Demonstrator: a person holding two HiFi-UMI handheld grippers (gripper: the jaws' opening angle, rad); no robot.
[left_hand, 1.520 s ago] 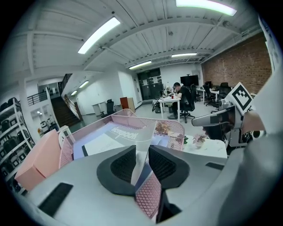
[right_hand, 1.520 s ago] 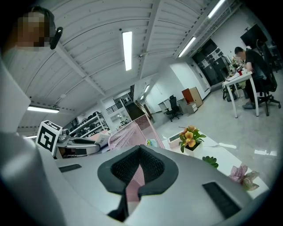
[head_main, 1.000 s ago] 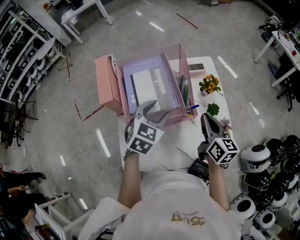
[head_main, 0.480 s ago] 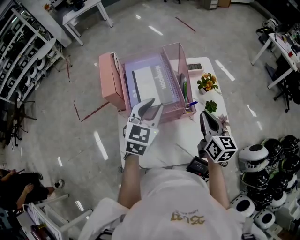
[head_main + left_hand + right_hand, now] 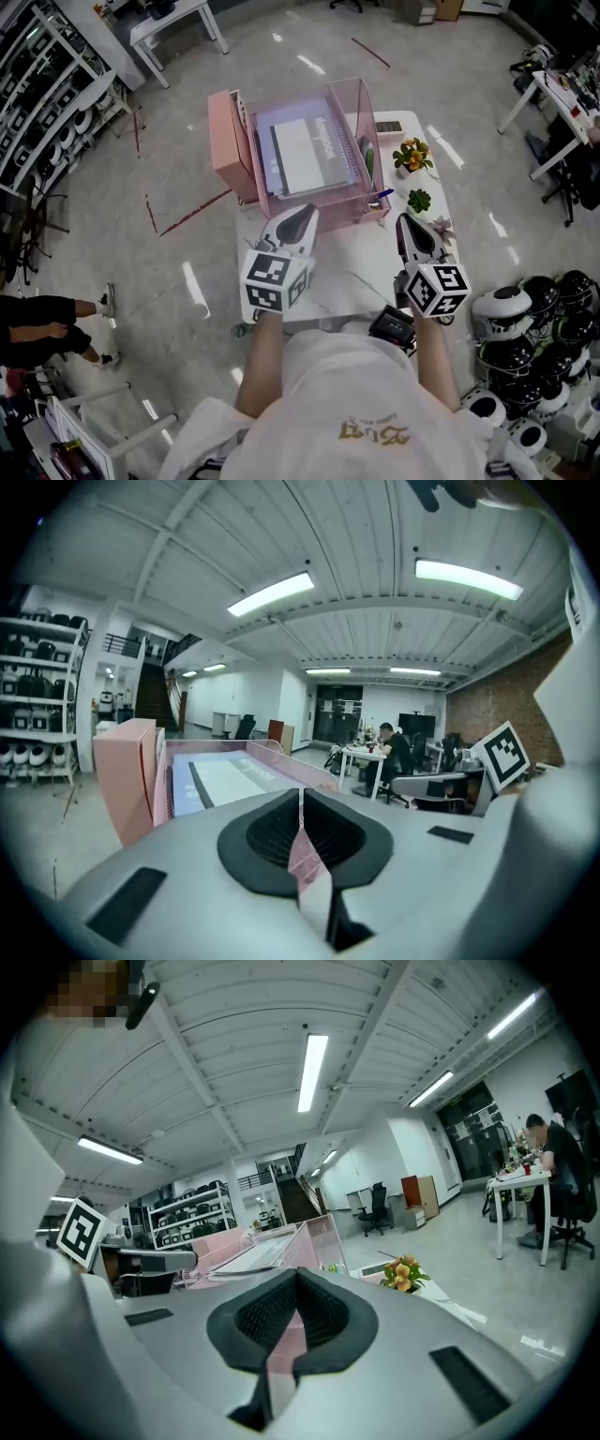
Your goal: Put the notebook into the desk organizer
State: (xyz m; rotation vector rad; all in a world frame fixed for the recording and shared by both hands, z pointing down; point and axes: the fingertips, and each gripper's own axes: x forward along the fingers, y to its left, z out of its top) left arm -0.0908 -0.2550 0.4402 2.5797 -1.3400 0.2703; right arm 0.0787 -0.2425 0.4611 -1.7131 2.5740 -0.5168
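Note:
A white-and-lilac spiral notebook (image 5: 305, 153) lies flat inside the pink wire desk organizer (image 5: 349, 94) at the far end of the white table (image 5: 361, 267). My left gripper (image 5: 298, 219) hovers just in front of the organizer's near wall. Its jaws are closing and almost touch, with nothing between them. In the left gripper view the notebook (image 5: 230, 778) shows beyond the left gripper (image 5: 300, 803). My right gripper (image 5: 411, 228) is shut and empty over the table's right side. From the right gripper (image 5: 296, 1283) the organizer (image 5: 314, 1241) stands ahead to the left.
Pens (image 5: 367, 159) stand in the organizer's right compartment. A pot of orange flowers (image 5: 413, 157) and a small green plant (image 5: 420, 201) sit along the table's right edge. A black device (image 5: 392, 325) lies at the near edge. Several helmets (image 5: 544, 309) are stacked on the floor at right.
The left jaws went from wide open to nearly together. The left gripper drew back from the organizer towards the person. The right gripper barely moved.

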